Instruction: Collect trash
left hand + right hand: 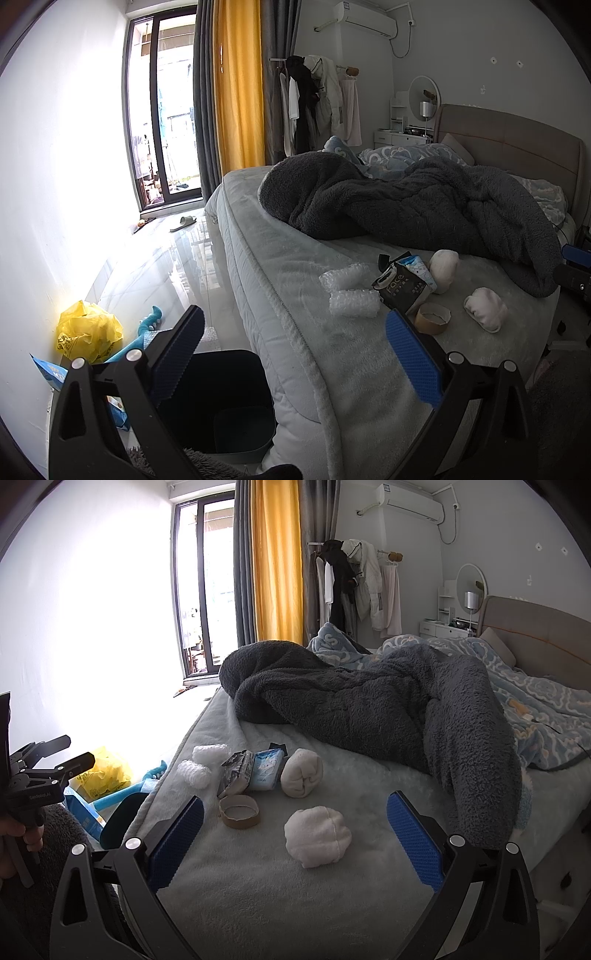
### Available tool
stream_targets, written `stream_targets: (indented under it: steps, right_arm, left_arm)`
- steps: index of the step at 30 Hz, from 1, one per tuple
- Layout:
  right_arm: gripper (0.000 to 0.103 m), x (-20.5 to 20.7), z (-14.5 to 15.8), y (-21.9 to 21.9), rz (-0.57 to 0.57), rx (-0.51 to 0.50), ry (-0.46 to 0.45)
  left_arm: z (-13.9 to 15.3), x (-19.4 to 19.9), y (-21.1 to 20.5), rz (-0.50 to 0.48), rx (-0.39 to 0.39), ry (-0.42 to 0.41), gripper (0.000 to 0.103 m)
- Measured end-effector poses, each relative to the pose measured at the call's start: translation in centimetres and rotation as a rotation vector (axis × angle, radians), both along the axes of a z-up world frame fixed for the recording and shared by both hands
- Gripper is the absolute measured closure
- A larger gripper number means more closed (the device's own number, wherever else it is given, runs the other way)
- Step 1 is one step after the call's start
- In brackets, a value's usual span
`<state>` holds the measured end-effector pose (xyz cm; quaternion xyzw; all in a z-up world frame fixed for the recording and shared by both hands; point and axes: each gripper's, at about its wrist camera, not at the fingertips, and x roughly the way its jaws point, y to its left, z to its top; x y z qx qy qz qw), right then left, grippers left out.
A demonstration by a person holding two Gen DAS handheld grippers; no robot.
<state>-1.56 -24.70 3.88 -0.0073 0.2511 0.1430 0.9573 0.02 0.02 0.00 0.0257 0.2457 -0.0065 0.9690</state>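
On the bed's pale cover (258,893) lie two bubble-wrap wads (195,771) (351,302), a black packet (236,775) (402,286), a blue tissue pack (266,770), a cardboard tape ring (239,811) (432,317) and two white rolled socks (317,836) (301,773). My right gripper (295,840) hovers open over the bed, the nearer sock between its pads. My left gripper (295,356) is open and empty above the bed's edge, beside a dark bin (221,398) on the floor. In the right wrist view the left gripper (59,764) shows at the left edge in a hand.
A dark fleece blanket (369,709) and a blue patterned duvet (546,701) cover the far bed. A yellow plastic bag (88,332), a blue toy (151,325) and blue packets (51,373) lie on the floor by the wall. A slipper (183,222) sits near the balcony door.
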Motion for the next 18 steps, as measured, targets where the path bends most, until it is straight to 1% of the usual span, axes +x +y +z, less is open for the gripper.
stream_targets:
  steps: [15, 16, 18]
  right_arm:
    - [0.003, -0.03, -0.03, 0.08, 0.000, -0.002, 0.001]
    - [0.003, -0.04, -0.03, 0.06, 0.000, -0.001, 0.001]
    - [0.003, -0.06, -0.02, 0.07, 0.000, -0.001, 0.001]
  left_arm:
    - [0.00, 0.02, 0.00, 0.001, 0.000, 0.002, 0.003]
    - [-0.62, -0.20, -0.14, 0.002, 0.001, 0.003, 0.003]
    - [-0.94, -0.25, -0.16, 0.004, 0.000, 0.004, 0.003]
